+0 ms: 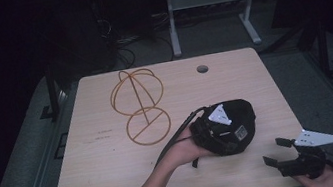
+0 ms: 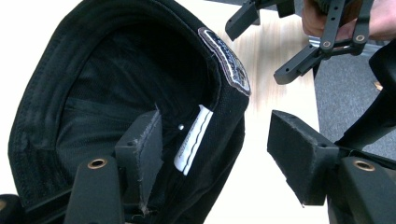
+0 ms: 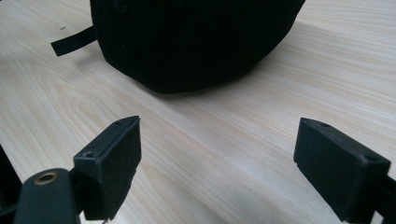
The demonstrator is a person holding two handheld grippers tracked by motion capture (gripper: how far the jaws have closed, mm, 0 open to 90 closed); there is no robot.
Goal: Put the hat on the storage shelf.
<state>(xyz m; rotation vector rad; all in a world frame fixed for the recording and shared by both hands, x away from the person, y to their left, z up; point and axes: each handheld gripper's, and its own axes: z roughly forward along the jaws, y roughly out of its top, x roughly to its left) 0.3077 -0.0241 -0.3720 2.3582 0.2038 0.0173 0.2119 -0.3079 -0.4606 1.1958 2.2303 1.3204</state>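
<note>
A black cap point(image 1: 240, 116) lies on the wooden table point(image 1: 107, 179), right of centre. My left gripper point(image 1: 230, 133) reaches into it, its grey plate on top. In the left gripper view, the left gripper point(image 2: 219, 135) is open: one jaw sits inside the cap point(image 2: 107, 79), the other outside, with the cap's rim and a white tag point(image 2: 192, 140) between them, untouched. My right gripper point(image 1: 275, 151) hovers open near the table's front right corner. Its view shows the right gripper point(image 3: 217, 140) low over bare wood, the cap point(image 3: 187, 42) a short way ahead.
A gold wire hat stand point(image 1: 140, 106) stands left of the cap, a dome on a ring base. A round cable hole point(image 1: 202, 69) is near the far edge. The right gripper point(image 2: 258, 51) appears beyond the cap in the left gripper view. A cap strap point(image 3: 72, 42) trails on the wood.
</note>
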